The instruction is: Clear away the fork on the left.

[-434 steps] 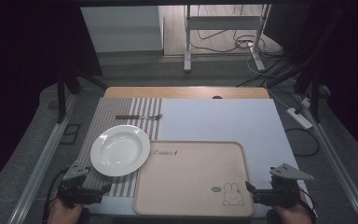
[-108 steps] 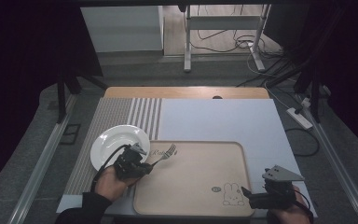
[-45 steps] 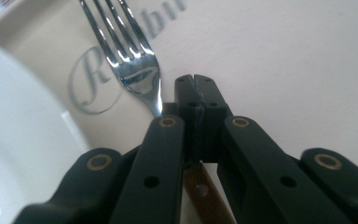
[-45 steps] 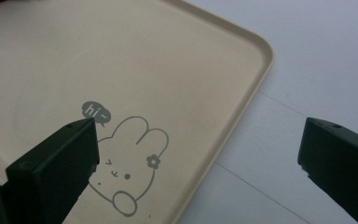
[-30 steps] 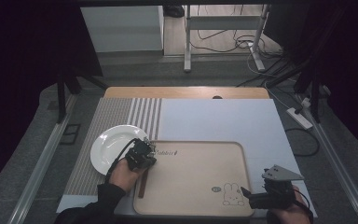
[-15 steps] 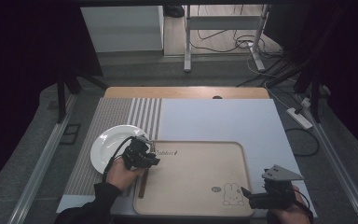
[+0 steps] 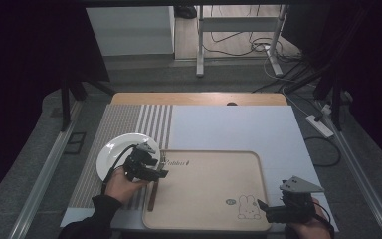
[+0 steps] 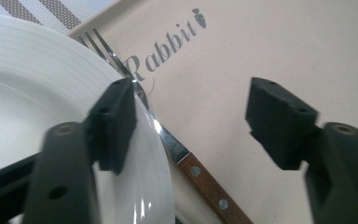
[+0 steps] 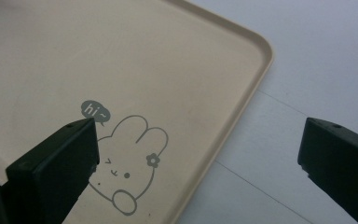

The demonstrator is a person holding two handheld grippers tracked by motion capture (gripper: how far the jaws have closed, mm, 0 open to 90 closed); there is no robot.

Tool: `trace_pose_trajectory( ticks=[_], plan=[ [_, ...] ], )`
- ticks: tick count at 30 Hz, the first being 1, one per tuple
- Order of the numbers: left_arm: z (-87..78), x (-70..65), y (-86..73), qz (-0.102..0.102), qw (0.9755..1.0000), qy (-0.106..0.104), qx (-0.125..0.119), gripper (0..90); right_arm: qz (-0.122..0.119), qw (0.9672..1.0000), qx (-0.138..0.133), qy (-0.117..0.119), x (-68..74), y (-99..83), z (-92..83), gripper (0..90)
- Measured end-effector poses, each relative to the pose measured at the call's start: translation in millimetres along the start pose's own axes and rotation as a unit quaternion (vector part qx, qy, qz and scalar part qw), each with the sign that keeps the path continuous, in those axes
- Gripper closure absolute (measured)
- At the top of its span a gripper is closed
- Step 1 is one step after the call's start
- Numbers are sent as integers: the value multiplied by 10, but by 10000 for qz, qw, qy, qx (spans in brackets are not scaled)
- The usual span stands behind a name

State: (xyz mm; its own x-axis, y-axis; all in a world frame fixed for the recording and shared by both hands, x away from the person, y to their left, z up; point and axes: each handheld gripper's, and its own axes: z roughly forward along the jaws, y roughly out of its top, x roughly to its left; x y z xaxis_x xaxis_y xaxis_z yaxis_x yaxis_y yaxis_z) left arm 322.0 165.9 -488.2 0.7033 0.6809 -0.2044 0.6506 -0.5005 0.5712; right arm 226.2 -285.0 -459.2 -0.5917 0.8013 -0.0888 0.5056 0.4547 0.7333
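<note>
A fork (image 7: pixel 152 195) with a wooden handle lies along the left edge of the beige rabbit tray (image 7: pixel 214 199), tines toward the "Rabbit" lettering. My left gripper (image 7: pixel 158 165) hovers just above it, open. In the left gripper view the fork (image 8: pixel 168 140) runs between the spread jaws of this gripper (image 8: pixel 198 116), touching neither, beside the white plate (image 8: pixel 37 93). The plate (image 7: pixel 114 152) sits on the striped mat, left of the tray. My right gripper (image 7: pixel 264 211) rests open at the tray's near right corner, its jaws (image 9: pixel 200 154) straddling the tray rim (image 9: pixel 242 93) near the rabbit drawing (image 9: pixel 130 163).
A grey striped placemat (image 7: pixel 129 119) covers the table's left part and a pale white sheet (image 7: pixel 234 124) the rest. The wooden table edge (image 7: pixel 199 98) runs along the back. Dark floor, cables and a power strip (image 7: pixel 319 125) lie beyond.
The fork went from the striped mat at the back to the tray's left edge, carried by my left gripper, which has let go and drawn slightly back. The right gripper stayed put.
</note>
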Motion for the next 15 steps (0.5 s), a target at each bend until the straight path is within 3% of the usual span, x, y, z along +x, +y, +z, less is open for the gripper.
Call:
trace_pose_trajectory(
  ticks=[6, 15],
  plan=[
    [-34, 32, -38, 84, 9998, 11, -187, 189, 13, 10000, 14, -5, 0, -2, -3, 0],
    [-126, 64, -85, 109, 9995, 102, -293, 81, 15, 10000, 16, -7, -1, -2, -3, 0]
  ],
)
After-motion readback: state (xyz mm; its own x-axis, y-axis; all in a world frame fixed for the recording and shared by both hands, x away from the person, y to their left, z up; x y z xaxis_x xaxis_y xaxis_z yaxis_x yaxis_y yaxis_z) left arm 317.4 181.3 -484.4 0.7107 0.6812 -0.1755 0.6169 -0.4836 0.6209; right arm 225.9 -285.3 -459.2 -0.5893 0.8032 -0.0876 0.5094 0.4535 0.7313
